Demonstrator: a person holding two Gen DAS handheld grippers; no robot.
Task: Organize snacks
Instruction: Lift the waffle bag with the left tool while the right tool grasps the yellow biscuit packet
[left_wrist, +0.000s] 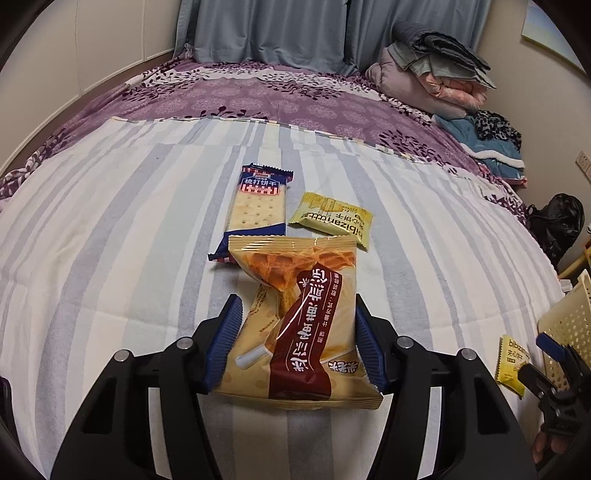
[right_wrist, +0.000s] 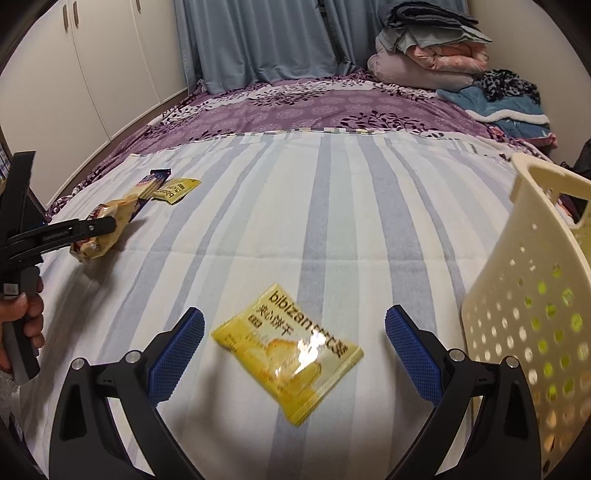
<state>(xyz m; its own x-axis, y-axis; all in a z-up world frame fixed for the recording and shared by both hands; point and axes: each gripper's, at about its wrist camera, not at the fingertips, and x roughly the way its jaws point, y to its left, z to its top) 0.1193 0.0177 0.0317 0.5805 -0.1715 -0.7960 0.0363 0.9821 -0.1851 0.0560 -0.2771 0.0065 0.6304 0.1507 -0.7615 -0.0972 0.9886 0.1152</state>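
My left gripper (left_wrist: 297, 308) is shut on a tan and orange snack bag (left_wrist: 314, 354); its blue pads pinch the bag's sides into a waist. In the right wrist view the same bag (right_wrist: 92, 251) hangs tilted from that gripper (right_wrist: 107, 225), just above the striped sheet. Beyond it lie a blue cracker pack (left_wrist: 258, 206) and a small yellow biscuit packet (left_wrist: 332, 221). My right gripper (right_wrist: 295, 314) is open, and a second yellow biscuit packet (right_wrist: 288, 350) lies flat on the sheet between its fingers, untouched. A cream perforated basket (right_wrist: 535, 295) stands just to its right.
The snacks lie on a bed with a striped sheet (right_wrist: 332, 206) over a purple floral cover (right_wrist: 295, 107). Folded bedding and clothes (left_wrist: 436, 74) are piled at the far right corner. White cupboards (right_wrist: 92, 55) line the left wall, and a black bag (left_wrist: 557, 221) sits beside the bed.
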